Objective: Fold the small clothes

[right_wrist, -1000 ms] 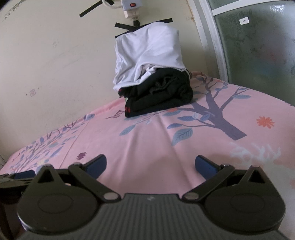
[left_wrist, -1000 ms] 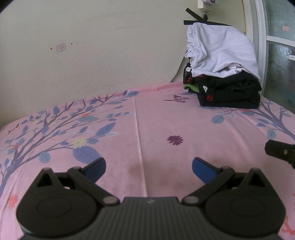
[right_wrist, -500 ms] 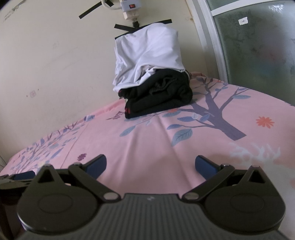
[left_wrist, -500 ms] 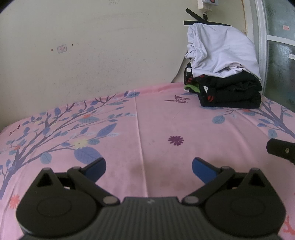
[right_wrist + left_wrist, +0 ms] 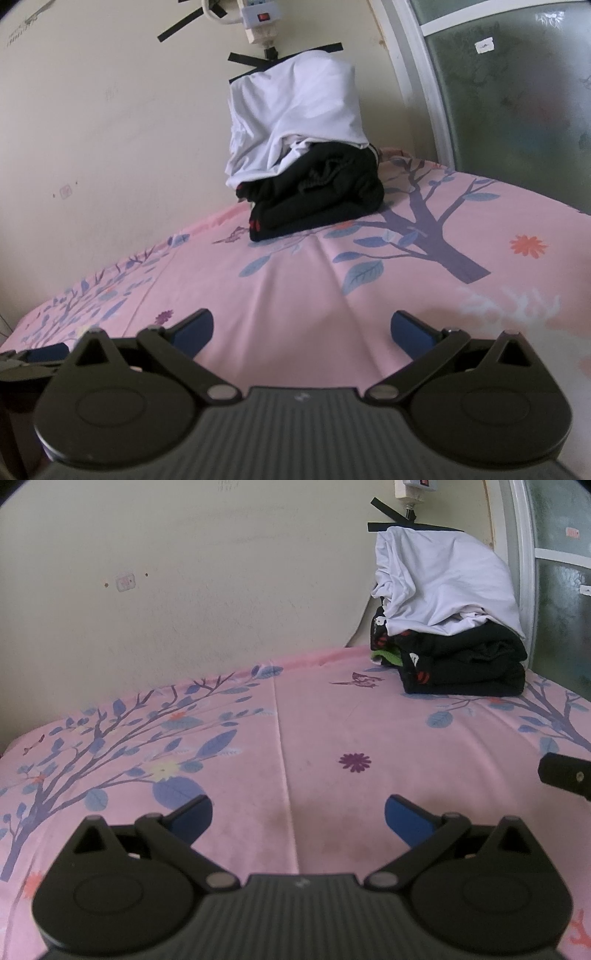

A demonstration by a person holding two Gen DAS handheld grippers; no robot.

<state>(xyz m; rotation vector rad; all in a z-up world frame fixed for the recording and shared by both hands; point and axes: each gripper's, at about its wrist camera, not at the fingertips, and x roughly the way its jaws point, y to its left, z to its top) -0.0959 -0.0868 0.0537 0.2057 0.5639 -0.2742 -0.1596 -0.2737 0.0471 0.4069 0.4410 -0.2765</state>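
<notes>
A pile of clothes stands at the far side of the bed against the wall. A white garment (image 5: 443, 583) (image 5: 295, 110) is draped over folded black garments (image 5: 465, 664) (image 5: 321, 199). A bit of green cloth (image 5: 388, 659) shows at the pile's left. My left gripper (image 5: 298, 814) is open and empty, low over the pink sheet, well short of the pile. My right gripper (image 5: 301, 328) is open and empty, also low over the sheet and short of the pile. A part of the right gripper (image 5: 565, 775) shows at the right edge of the left wrist view.
The bed carries a pink sheet (image 5: 332, 731) (image 5: 295, 280) printed with trees and flowers. A cream wall (image 5: 184, 572) runs behind the bed. A power strip (image 5: 260, 14) is taped above the pile. A frosted glass door (image 5: 517, 92) stands at the right.
Both grippers have shifted only slightly. The right gripper has tilted a little, so the pile sits a bit lower in its view. Both stay open and empty.
</notes>
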